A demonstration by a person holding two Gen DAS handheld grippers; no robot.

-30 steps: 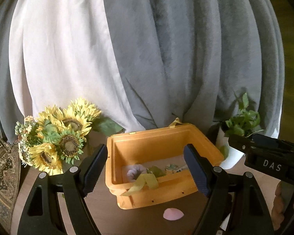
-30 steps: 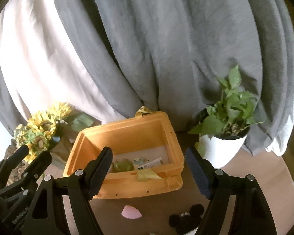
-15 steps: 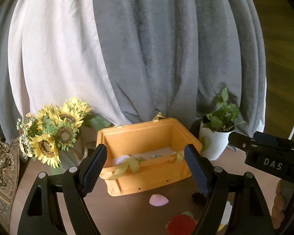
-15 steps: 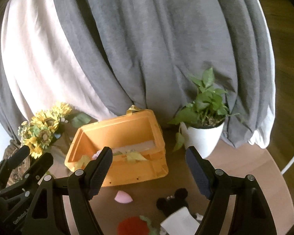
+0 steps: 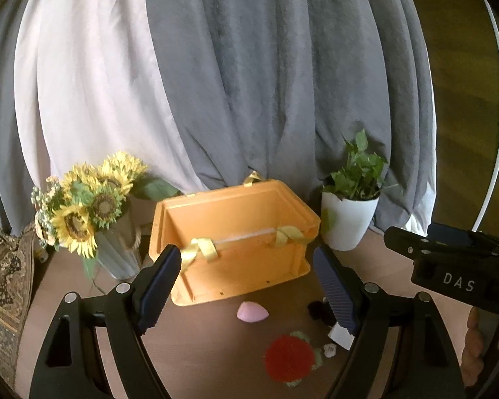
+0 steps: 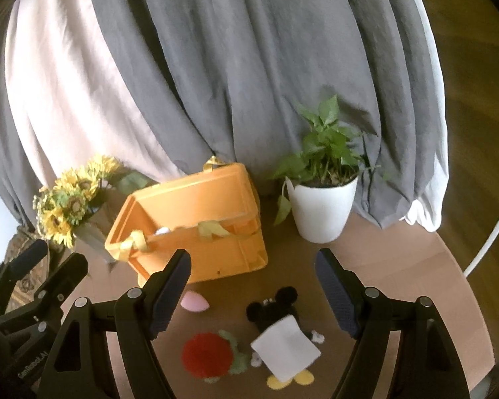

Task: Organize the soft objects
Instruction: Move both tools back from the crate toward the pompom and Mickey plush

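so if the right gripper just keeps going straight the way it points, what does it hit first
Most likely the mouse plush lying on the table, with the white card on it. The open right gripper frames the plush's black ears just ahead. The orange bin sits farther back and left, though depth is uncertain.

On my desk (image 6: 399,266) the box (image 6: 196,229) sits between the flowers (image 6: 66,199) on its left and the plant (image 6: 322,193) on its right, with three soft toys (image 6: 279,329) in front.

bin (image 5: 236,266) top open; vase (image 5: 116,252) left, pot (image 5: 347,219) right; toys (image 6: 209,355) lie in front
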